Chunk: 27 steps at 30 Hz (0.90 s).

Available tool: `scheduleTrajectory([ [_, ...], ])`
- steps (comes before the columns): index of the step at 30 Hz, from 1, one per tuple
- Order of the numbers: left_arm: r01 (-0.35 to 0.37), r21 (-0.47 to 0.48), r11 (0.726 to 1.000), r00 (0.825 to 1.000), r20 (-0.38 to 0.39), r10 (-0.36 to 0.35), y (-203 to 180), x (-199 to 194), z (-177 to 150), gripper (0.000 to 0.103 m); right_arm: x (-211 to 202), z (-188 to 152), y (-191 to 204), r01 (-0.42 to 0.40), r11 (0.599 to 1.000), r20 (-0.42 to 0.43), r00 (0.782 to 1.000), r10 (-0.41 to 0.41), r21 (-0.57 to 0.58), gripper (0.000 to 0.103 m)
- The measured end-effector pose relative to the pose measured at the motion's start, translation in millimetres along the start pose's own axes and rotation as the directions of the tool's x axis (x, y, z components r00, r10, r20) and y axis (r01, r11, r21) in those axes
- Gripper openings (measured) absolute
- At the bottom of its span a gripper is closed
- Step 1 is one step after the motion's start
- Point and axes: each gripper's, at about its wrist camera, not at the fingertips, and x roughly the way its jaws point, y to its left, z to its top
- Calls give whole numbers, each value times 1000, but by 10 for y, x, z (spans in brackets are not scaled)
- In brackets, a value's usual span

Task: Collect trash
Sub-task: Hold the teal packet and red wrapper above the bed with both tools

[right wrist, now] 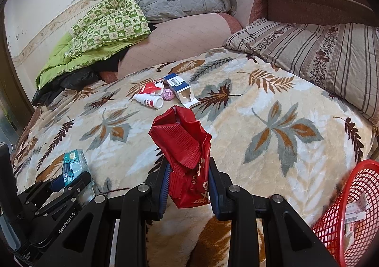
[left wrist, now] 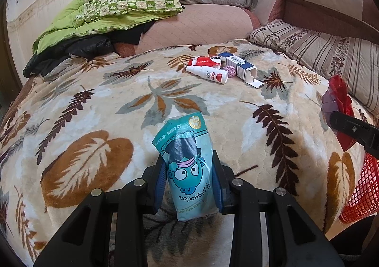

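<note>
My left claw [left wrist: 189, 186] pinches a blue packet [left wrist: 189, 162] marked "Hangyodon"; my right claw [right wrist: 188, 183] grips a crumpled red wrapper [right wrist: 183, 148], its print unreadable. Either slick film could slip free before reaching the red basket [right wrist: 350, 215], low right of it. More trash [right wrist: 165, 94] lies ahead.

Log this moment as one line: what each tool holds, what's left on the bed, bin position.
left tool: shut on blue pouch | right tool: shut on red wrapper | left on bed: white bottle, open box | red basket: right of bed

Leaf-print bed [left wrist: 94, 101], spray bottle [left wrist: 208, 73], boxes [left wrist: 239, 65]
</note>
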Motion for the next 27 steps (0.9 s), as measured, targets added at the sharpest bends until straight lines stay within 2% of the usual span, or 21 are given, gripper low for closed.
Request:
scheduleTrajectory([
  [22,1,2,1000,1000,4,-1,-6,-15,2,32,-13,-8,22,-5,1000,6,1000,5,9,31],
  [27,13,19,1000,1000,10,-13,-101,0,24,32,-57,42,-12,-49,998,-14,999,49,29,31],
])
